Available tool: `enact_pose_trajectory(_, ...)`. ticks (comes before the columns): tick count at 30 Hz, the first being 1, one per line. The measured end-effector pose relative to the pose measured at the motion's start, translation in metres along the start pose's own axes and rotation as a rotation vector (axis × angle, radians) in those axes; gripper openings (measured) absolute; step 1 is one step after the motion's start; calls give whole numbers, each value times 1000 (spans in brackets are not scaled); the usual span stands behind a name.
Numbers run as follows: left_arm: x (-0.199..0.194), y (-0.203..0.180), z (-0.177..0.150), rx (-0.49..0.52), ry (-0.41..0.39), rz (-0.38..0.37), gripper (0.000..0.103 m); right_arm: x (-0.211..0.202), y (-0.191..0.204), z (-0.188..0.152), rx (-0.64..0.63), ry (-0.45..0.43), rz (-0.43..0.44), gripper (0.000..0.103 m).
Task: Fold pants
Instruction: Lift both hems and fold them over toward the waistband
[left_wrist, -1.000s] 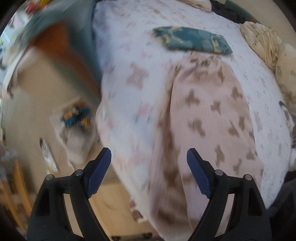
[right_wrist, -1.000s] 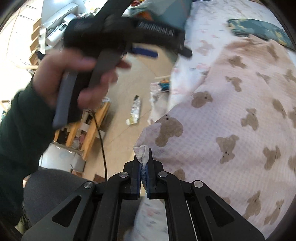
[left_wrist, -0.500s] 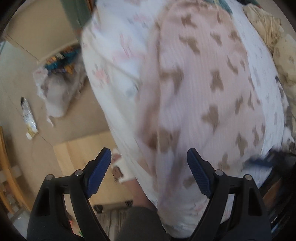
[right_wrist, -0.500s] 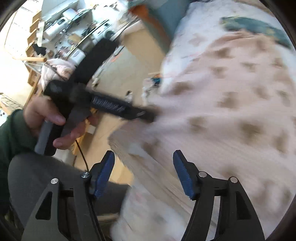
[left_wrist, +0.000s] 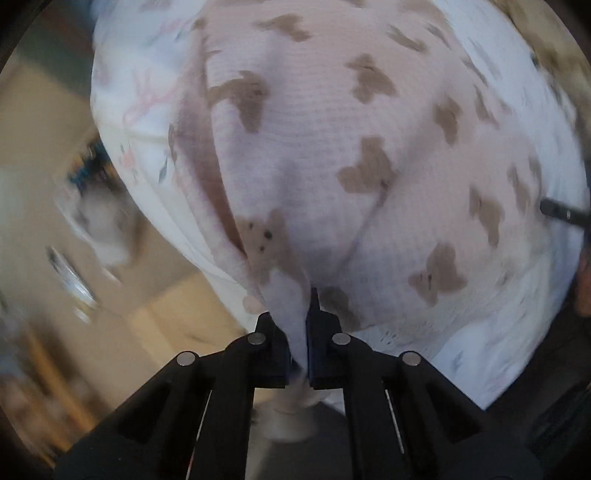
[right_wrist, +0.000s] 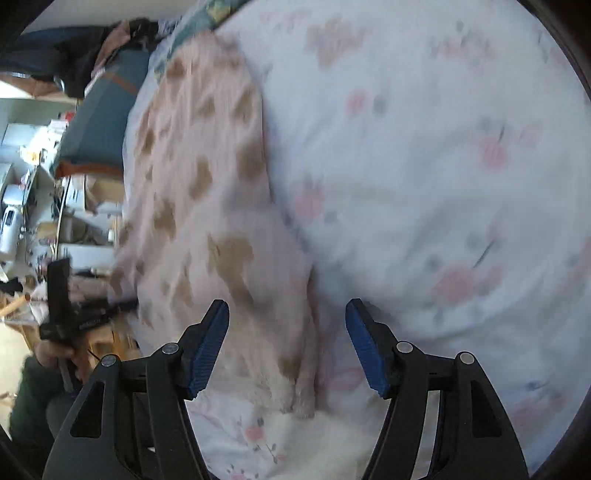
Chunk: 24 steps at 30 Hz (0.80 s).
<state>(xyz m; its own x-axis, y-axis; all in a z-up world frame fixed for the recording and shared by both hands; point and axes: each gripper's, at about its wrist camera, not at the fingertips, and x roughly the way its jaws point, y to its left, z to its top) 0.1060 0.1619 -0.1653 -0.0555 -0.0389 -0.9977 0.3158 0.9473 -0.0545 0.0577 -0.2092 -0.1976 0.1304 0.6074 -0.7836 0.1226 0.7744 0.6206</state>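
Observation:
The pink pants with brown bear prints lie spread on a white floral bedsheet. My left gripper is shut on the near left corner of the pants at the bed's edge. In the right wrist view the pants run along the left side of the bed. My right gripper is open, its blue pads straddling the near right corner of the pants, just above the cloth. The left gripper also shows in the right wrist view, held in a hand at the far left.
The bedsheet fills the right side. A teal patterned cloth lies beyond the pants. A teal cushion and cluttered shelves stand to the left. Floor with litter lies below the bed edge.
My left gripper closed on the pants' near left corner. My right gripper let go of its earlier corner, opened, and swung right to the pants' other near corner.

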Motion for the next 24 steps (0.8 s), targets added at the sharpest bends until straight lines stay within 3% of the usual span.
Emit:
enact_pose_trajectory(2,-6,-9,-4,31,6,43,0,5,12,-13,-58,-19,-40,68)
enact_pose_trajectory(3,-12,-12,-5,27,6,54,0,7,14,-15,-86,-12,-28,57)
enact_pose_trajectory(4,-21,-14,-6,14,-2,56,0,10,19,-16,-99,14,2,35)
enact_pose_trajectory(5,-28,-18,-7,12,-8,58,0,17,23,-16,-99,40,15,23)
enact_pose_trajectory(6,-39,-24,-7,14,-29,63,0,22,27,-17,-105,70,27,6)
enact_pose_trajectory(7,-53,-30,-5,6,-66,62,0,22,29,-17,-121,71,41,2)
enact_pose_trajectory(12,-119,-50,-9,-102,-279,10,0,-40,48,-6,-162,-87,109,2)
enact_pose_trajectory(17,-199,-61,-24,-230,-518,-123,0,-166,58,4,-220,-287,201,1)
enact_pose_trajectory(24,-314,-92,-52,-235,-769,-248,0,-324,95,-19,-367,-541,250,1)
